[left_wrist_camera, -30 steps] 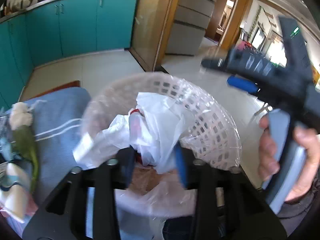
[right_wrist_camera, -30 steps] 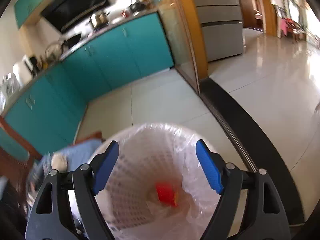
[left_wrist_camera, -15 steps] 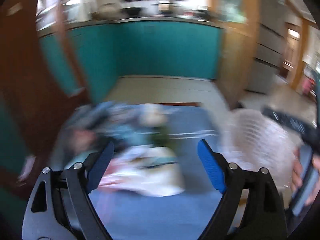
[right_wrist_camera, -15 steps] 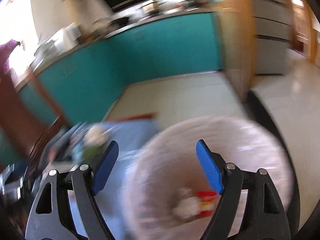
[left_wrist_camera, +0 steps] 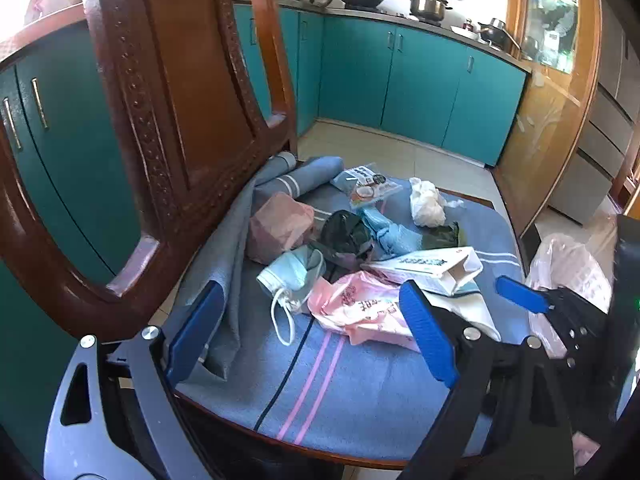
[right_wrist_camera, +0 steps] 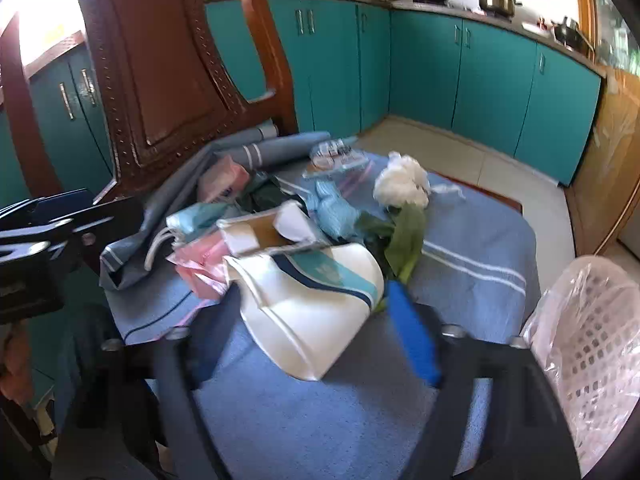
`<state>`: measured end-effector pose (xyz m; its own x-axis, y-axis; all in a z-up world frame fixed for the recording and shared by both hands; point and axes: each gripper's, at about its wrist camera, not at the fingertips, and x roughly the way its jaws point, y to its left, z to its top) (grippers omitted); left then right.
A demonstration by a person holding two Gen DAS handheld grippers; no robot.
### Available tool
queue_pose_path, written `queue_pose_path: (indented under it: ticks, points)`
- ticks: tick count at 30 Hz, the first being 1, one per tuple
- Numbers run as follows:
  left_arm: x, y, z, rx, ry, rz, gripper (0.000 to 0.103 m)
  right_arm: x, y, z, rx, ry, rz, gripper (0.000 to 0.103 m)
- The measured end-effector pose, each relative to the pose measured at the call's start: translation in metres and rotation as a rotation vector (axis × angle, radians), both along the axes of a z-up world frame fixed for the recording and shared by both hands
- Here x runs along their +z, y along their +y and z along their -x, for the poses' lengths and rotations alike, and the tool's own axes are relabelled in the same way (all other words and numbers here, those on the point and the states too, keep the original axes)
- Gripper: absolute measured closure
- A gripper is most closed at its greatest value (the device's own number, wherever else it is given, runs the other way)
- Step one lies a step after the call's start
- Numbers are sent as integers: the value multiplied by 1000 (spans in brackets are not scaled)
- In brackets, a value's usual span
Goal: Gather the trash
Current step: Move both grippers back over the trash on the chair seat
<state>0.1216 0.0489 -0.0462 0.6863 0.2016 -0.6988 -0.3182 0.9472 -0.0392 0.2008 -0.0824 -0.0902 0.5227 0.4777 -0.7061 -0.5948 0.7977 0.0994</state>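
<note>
Trash lies heaped on a chair seat under a blue striped cloth (left_wrist_camera: 340, 392): a pink plastic bag (left_wrist_camera: 360, 308), a pale blue face mask (left_wrist_camera: 292, 276), a white carton (left_wrist_camera: 432, 268), a crumpled white tissue (right_wrist_camera: 404, 182) and a green wrapper (right_wrist_camera: 408, 236). My left gripper (left_wrist_camera: 310, 334) hovers before the pink bag and mask, its jaws opening wide with nothing gripped. My right gripper (right_wrist_camera: 310, 336) straddles a white bag with a teal stripe (right_wrist_camera: 308, 312). Its jaws are closing, and the pads do not visibly press on the bag.
A white lattice basket with a clear liner (right_wrist_camera: 588, 344) stands on the floor right of the chair. The carved wooden chair back (left_wrist_camera: 180, 120) rises at the left. Teal cabinets (left_wrist_camera: 420, 80) line the far wall beyond pale floor tiles.
Both views swung left from the basket to the chair seat. The left jaws let go of a white plastic bag over the basket and spread. The right jaws narrowed around the white bag.
</note>
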Motion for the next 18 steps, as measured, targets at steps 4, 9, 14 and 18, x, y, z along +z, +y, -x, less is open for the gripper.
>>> queue_pose_path:
  ticks: [4,9,14,18]
  points:
    - [-7,-2,-1,-16,13,16,13,-8,-23,-10,-7,61,27,54]
    - [-15,-1,-2,-21,32,19,12,-6,-66,-18,-85,53,146,54]
    - [-19,-2,-5,-14,47,28,12,7,-105,-24,-179,51,63,48]
    - [-19,-8,-6,-27,56,20,12,10,-94,-17,-128,18,27,24]
